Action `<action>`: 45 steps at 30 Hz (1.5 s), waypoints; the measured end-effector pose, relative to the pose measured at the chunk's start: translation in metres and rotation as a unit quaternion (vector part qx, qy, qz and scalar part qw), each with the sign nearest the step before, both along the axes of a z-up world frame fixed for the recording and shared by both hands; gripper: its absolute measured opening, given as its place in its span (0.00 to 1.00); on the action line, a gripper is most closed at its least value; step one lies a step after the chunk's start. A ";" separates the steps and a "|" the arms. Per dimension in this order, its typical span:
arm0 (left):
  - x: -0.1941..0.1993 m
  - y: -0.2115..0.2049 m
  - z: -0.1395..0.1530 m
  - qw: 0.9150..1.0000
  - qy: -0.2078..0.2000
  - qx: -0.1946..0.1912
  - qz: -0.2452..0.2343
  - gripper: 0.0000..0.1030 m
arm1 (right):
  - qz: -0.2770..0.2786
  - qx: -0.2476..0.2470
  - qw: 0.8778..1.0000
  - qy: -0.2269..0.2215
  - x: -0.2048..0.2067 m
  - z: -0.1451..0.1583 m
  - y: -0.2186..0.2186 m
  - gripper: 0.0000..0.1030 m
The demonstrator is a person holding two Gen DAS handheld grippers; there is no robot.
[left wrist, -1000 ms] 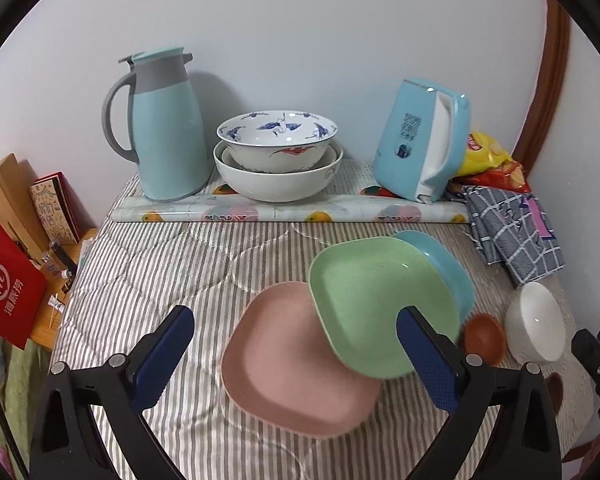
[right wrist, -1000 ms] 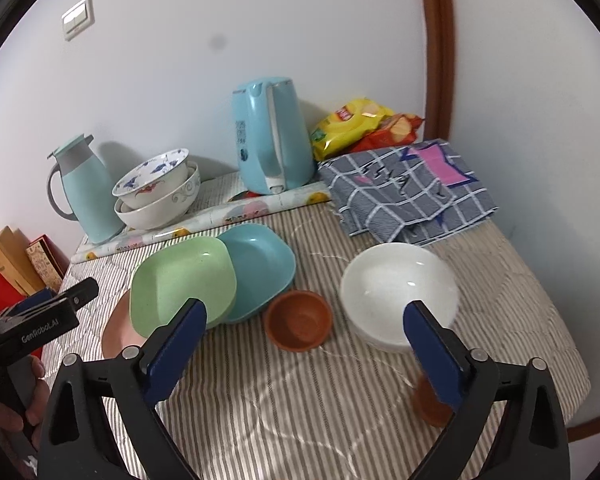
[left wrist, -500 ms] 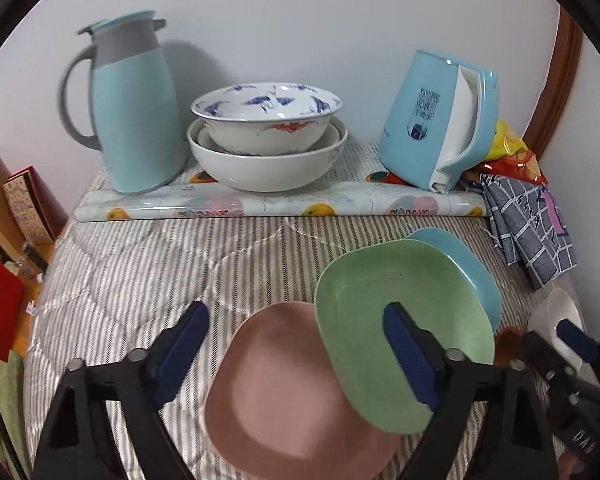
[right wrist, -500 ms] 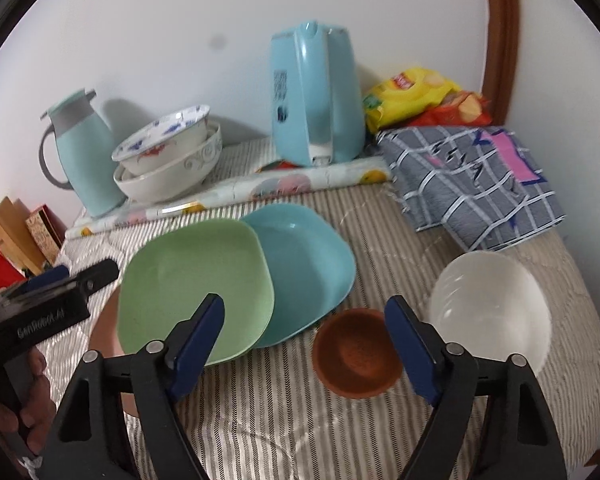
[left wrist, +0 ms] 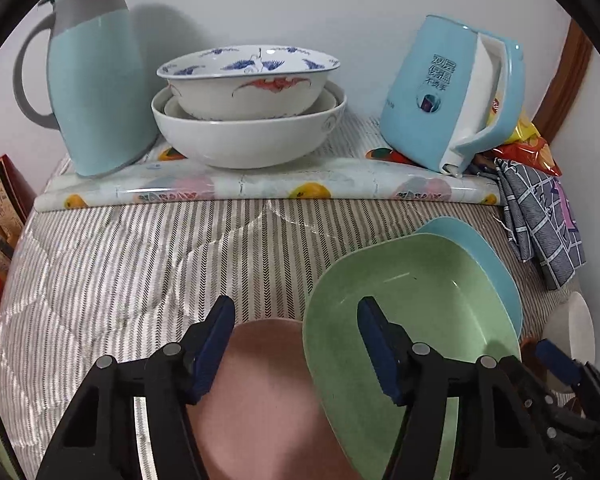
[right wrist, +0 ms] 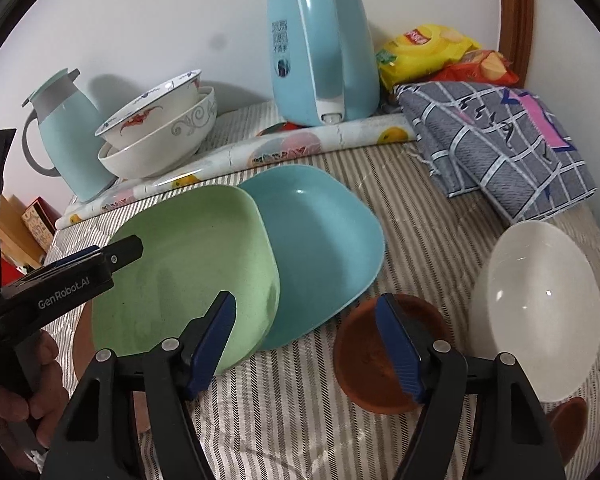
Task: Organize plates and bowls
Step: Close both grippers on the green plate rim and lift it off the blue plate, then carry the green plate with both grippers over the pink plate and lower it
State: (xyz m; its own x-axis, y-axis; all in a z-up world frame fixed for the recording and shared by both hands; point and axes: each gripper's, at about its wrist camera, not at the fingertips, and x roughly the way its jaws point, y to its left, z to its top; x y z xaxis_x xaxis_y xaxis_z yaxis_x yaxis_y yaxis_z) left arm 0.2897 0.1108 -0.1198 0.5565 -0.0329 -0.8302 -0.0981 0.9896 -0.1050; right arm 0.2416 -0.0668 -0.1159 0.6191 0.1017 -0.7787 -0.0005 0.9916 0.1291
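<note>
Both grippers over the dishes, jaws closing, neither yet gripping.

We take the green plate (right wrist: 188,268) as our landmark: it leans on the pink plate (left wrist: 260,400) to its left and overlaps the blue plate (right wrist: 324,248) to its right; right of those lie the brown bowl (right wrist: 372,364) and then the white bowl (right wrist: 536,312), with two stacked bowls (left wrist: 248,120) behind by the wall. We find the left gripper (left wrist: 296,344) part open and closing astride the green plate's left rim, pads not visibly pressing. The right gripper (right wrist: 306,344) is part open and closing, one finger over the green plate's near edge, the other over the brown bowl's rim, holding nothing.
</note>
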 end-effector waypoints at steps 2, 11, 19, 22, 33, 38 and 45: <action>0.001 0.000 -0.003 1.000 0.003 -0.003 -0.003 0.49 | 0.005 -0.002 1.000 0.006 0.003 -0.004 0.003 0.64; 0.005 -0.001 -0.006 1.000 0.001 -0.012 -0.007 0.28 | 0.009 -0.011 1.000 0.012 0.010 -0.011 0.010 0.42; 0.001 -0.007 -0.004 0.999 -0.001 -0.027 -0.023 0.11 | 0.018 -0.007 1.000 0.017 0.012 -0.015 0.017 0.11; -0.003 -0.005 -0.002 0.999 -0.001 -0.041 -0.023 0.10 | 0.016 -0.002 1.000 0.017 0.010 -0.015 0.014 0.10; -0.030 -0.011 0.031 0.998 -0.030 -0.044 -0.024 0.10 | 0.010 0.000 1.000 -0.015 -0.017 0.017 0.008 0.09; -0.048 -0.021 0.051 0.998 -0.048 -0.043 -0.027 0.10 | 0.003 -0.003 0.999 -0.032 -0.039 0.037 0.002 0.09; -0.076 -0.031 0.072 0.997 -0.062 -0.046 -0.026 0.10 | -0.003 -0.006 0.999 -0.053 -0.072 0.062 -0.005 0.09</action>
State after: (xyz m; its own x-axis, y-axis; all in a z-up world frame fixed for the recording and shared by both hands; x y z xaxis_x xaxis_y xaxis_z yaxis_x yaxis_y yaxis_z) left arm 0.2137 0.0793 -0.0473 0.6507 -0.1362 -0.7470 -0.0282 0.9788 -0.2030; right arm 0.1701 -0.0722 -0.0539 0.6986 0.0879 -0.7101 -0.0068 0.9932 0.1162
